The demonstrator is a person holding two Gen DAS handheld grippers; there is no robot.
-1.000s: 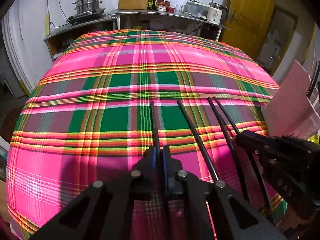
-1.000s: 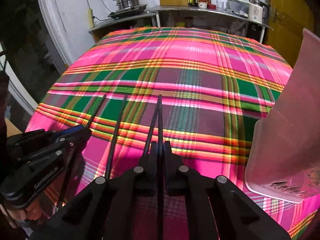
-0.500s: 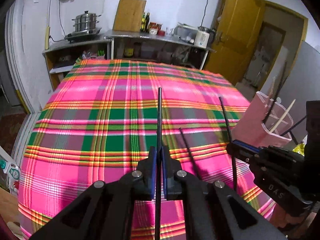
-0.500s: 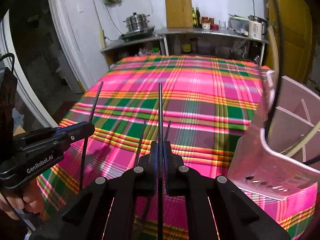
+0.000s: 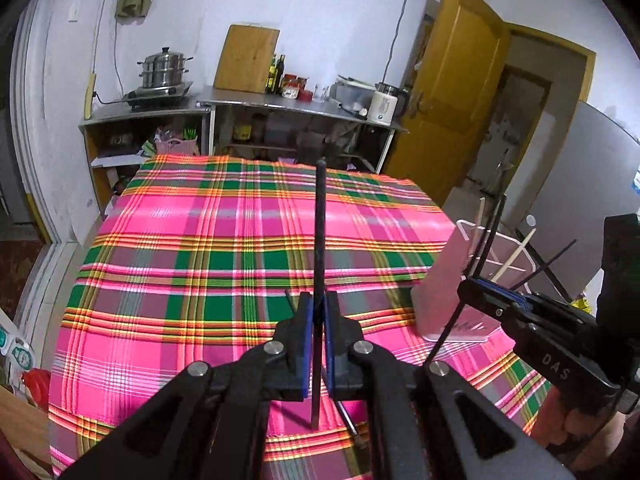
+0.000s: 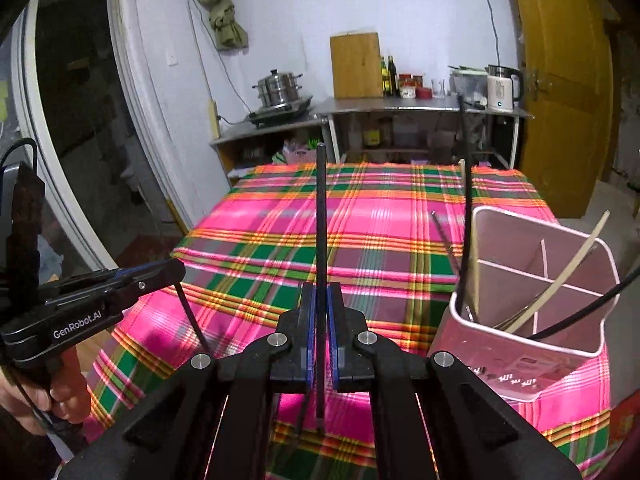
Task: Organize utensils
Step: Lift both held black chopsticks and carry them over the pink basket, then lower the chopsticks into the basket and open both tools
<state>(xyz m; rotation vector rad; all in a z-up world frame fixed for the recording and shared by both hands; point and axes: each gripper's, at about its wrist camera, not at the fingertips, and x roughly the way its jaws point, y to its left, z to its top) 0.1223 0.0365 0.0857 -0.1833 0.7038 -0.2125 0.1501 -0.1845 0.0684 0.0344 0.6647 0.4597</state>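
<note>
Left chopstick (image 5: pixel 320 224): black, clamped between left tongs (image 5: pixel 319 312), closed on it; stick runs along the tongs' axis, tip fwd, raised over the surface (image 5: pixel 180 280) w/ pink-green plaid cloth.
Right chopstick (image 6: pixel 320 216): black, clamped the same way in right tongs (image 6: pixel 320 304), also closed on it, off the cloth.
Holder (image 6: pixel 520 344): pink, w/ compartments, upright on the surface just right of right tongs; contains black and pale chopsticks leaning at angles.
Bkgd: counter (image 6: pixel 400 110) w/ kettle (image 6: pixel 500 88) and cutting board (image 6: pixel 356 66).
</note>
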